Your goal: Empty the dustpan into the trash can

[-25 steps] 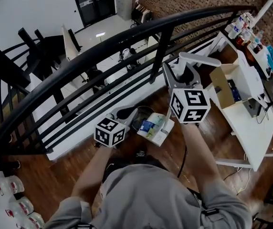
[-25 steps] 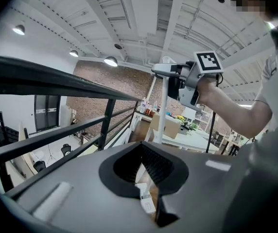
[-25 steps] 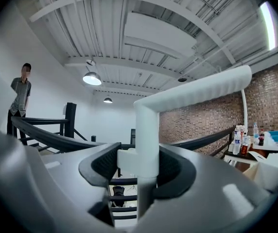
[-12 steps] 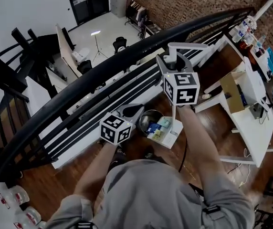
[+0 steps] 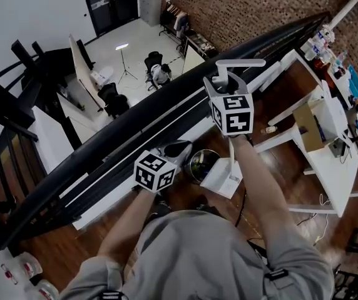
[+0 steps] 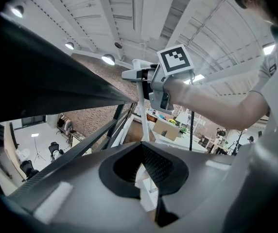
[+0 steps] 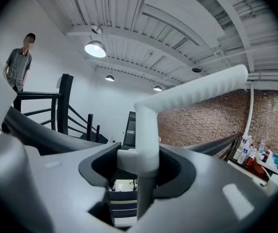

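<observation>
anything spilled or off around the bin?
Nothing stands out. The right gripper is shut on the dustpan handle. The dustpan hangs beside the trash can, litter shows inside it, and there is no obvious spill on the floor.

Dark wood floor [image 5: 60,242]: trash can [image 5: 202,165] stands on it mid-scene, clear plastic jugs [image 5: 29,269] sit near left. White bench [image 5: 335,186] along the right carries an open cardboard box [image 5: 308,125]. Bottles [image 5: 320,37] are clustered at its far end.
</observation>
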